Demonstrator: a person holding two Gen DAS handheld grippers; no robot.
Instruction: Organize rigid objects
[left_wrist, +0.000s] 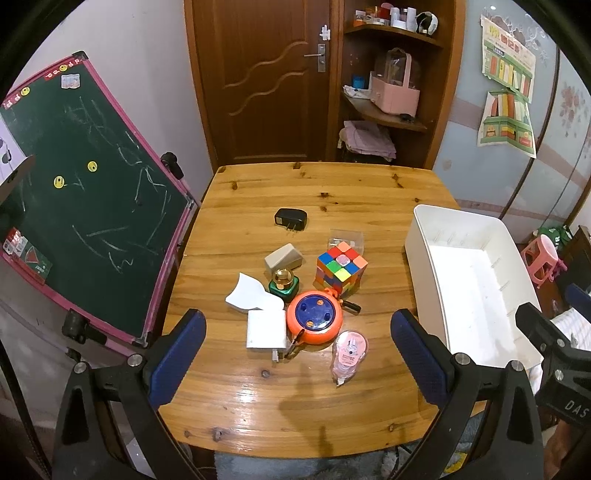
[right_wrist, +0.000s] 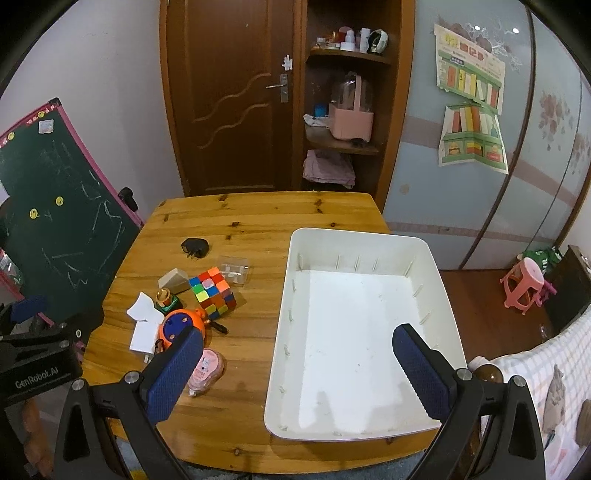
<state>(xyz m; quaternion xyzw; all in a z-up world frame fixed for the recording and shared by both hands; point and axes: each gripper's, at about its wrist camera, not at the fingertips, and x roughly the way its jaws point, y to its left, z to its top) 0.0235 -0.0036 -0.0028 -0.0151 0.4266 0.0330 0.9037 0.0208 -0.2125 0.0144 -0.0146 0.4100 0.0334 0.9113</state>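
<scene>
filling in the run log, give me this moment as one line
stage: not started | left gripper: open, empty, over clutter | right gripper: open, empty, over white bin | bin: empty | items on table: all

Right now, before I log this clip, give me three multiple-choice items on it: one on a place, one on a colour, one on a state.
1. Where does the black plug adapter lie?
A. in the bin
B. on the table, beyond the cube
C. on the stool

2. What colour is the body of the round toy beside the puzzle cube?
A. orange
B. purple
C. grey

3. What does the white bin hold?
A. the cube
B. two chargers
C. nothing

Answers:
1 B, it sits alone on the wooden table, farther off than the other items.
2 A, an orange shell around a blue disc.
3 C, the bin's floor is bare in the right wrist view, and both the left tool and right tool are open.
</scene>
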